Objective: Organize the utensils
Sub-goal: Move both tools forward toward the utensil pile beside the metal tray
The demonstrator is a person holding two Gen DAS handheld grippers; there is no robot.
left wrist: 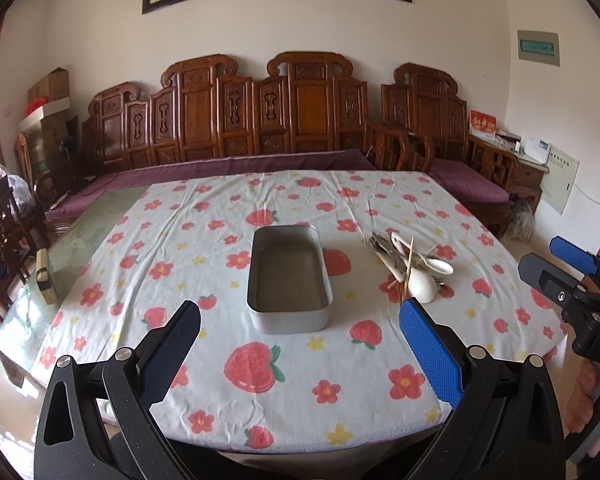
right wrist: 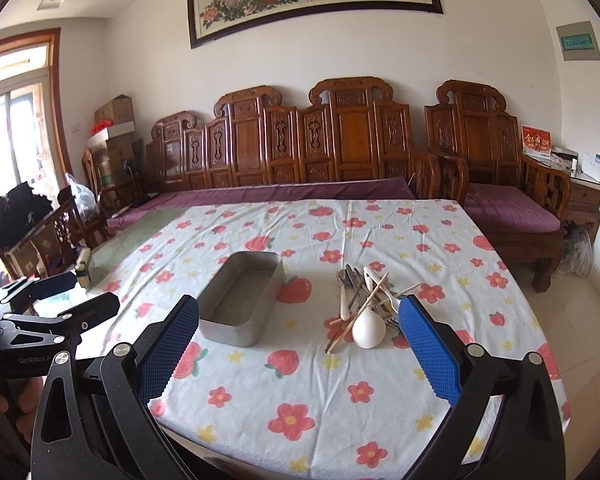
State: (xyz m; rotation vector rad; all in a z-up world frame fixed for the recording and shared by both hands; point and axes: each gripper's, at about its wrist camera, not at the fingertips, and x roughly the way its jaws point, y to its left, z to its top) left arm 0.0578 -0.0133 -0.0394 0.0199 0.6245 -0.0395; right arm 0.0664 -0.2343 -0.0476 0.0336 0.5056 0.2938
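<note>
A grey metal tray (left wrist: 256,276) stands empty in the middle of the table; it also shows in the right wrist view (right wrist: 220,324). Right of it lies a pile of utensils (left wrist: 410,266): white spoons, metal cutlery and wooden chopsticks, also seen in the right wrist view (right wrist: 366,306). My left gripper (left wrist: 300,320) is open and empty, held near the table's front edge before the tray. My right gripper (right wrist: 298,318) is open and empty, held before the pile; it shows at the right of the left wrist view (left wrist: 556,268).
The table wears a strawberry-and-flower cloth (left wrist: 260,360); bare glass (left wrist: 80,236) shows at its left with a small block (left wrist: 46,276) on it. A carved wooden sofa (left wrist: 280,120) with purple cushions runs behind. Chairs (left wrist: 4,240) stand at the left.
</note>
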